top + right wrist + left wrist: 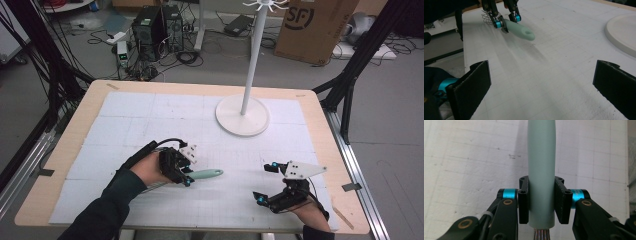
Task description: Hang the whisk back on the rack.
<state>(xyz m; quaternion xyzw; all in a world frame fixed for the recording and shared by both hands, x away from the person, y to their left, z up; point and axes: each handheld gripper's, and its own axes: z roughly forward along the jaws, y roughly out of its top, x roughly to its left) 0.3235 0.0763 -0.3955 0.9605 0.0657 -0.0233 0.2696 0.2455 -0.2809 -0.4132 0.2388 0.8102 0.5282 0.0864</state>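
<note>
Left gripper (541, 202) clamps the whisk handle (541, 165) near its wire end — long axis pointing toward the wide-open right gripper (267, 185).

Obstacles: white stand base (242, 116) with its pole (252, 55), well ahead of my right tool (266, 184). Free room: open surface (150, 120) between my tools and ahead of my left tool (186, 169).

L gripper (186, 175) clamps the whisk's mint handle (206, 174), handle pointing to 3 o'clock. R gripper (266, 183), jaws wide apart, sits well apart at 3 o'clock. White stand base (242, 116) at 1 o'clock.
</note>
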